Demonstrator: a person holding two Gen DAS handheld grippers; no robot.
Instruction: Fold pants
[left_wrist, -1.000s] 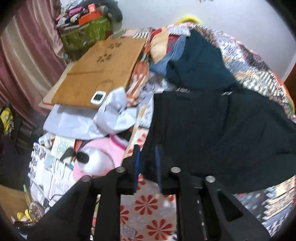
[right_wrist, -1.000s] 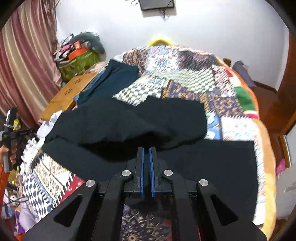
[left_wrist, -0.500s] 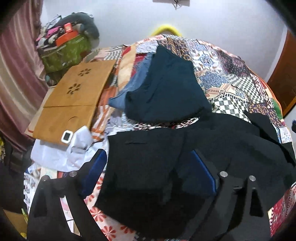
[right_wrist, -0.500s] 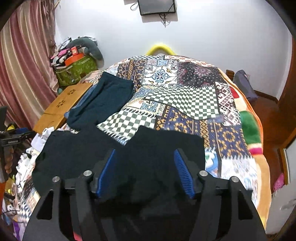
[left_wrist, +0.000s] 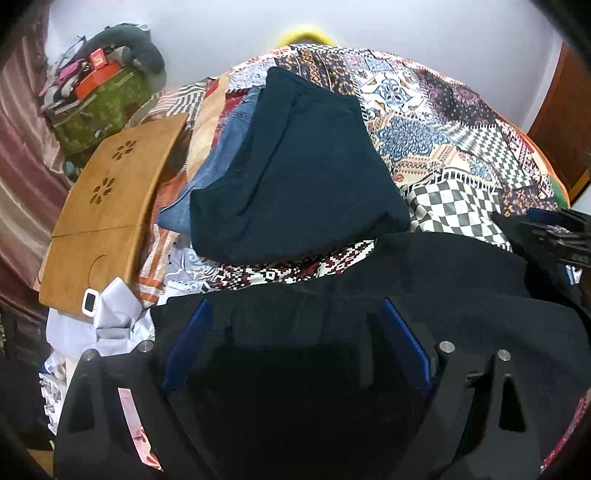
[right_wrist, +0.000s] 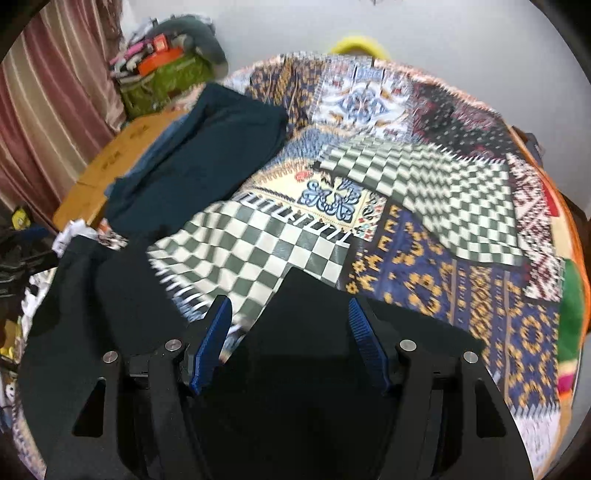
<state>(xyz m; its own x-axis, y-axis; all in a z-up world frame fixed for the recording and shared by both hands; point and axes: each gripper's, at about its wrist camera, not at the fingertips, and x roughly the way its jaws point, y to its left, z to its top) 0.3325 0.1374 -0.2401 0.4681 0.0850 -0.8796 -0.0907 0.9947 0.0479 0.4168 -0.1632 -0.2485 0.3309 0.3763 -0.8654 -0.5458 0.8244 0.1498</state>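
My left tongs (left_wrist: 295, 343) spread wide, holding nothing — over black fabric pants (left_wrist: 424, 295) on patchwork-quilt bed (left_wrist: 424, 122). My right tongs (right_wrist: 290, 343) likewise wide, empty — above pants' far edge.

Right tongs (right_wrist: 290, 317) spread wide over black pants (right_wrist: 325, 332) on patchwork quilt (right_wrist: 424, 229).

Bedroom: patchwork bedspread (right_wrist: 424, 206), curtain (right_wrist: 62, 92).

One black pants (left_wrist: 424, 280), one folded teal garment (left_wrist: 295, 170), one pair of jeans (left_wrist: 214, 173), one wooden board (left_wrist: 107, 210), one green bag (left_wrist: 99, 107), two tongs (left_wrist: 295, 332).
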